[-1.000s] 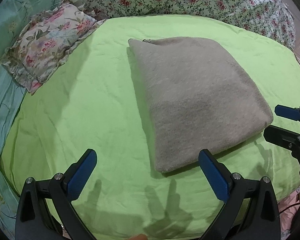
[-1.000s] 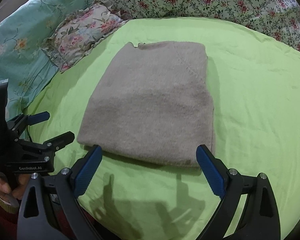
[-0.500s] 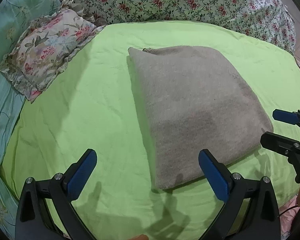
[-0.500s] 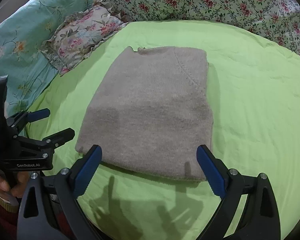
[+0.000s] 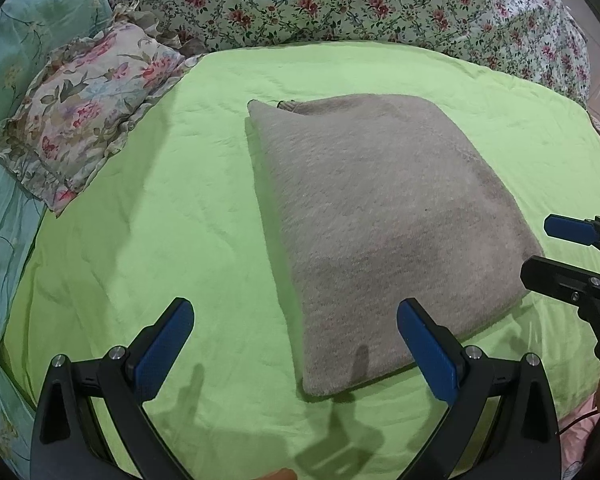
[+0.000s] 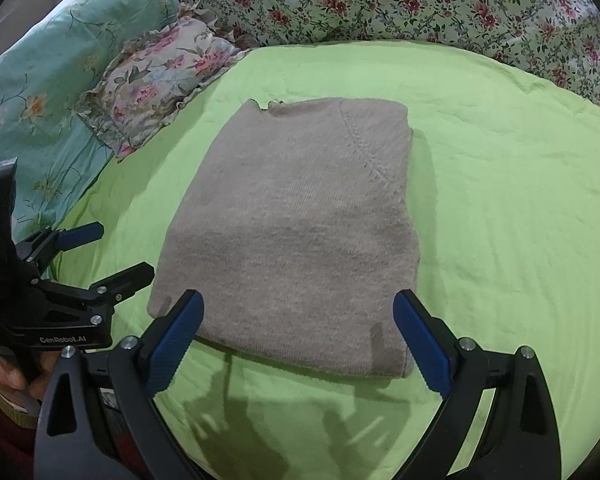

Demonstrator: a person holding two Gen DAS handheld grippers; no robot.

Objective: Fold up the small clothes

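Nearby, frilled pillow (image 5: 88, 108) — floral quilt (image 6: 440, 4) behind

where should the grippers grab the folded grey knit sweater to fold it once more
Grip the two near corners of the folded grey knit sweater, coming low from the near edge. That hem lies as a thick, straight stack facing both open grippers: the left gripper by its left corner, the right gripper straddling the edge. The green sheet is flat there, so fingers can probably slide under.

A home bedroom: a bed (image 5: 188, 216) under a green sheet, a ruffled floral pillow (image 5: 88, 108) at its far left corner, a flowered quilt (image 5: 340, 0) along the far edge.
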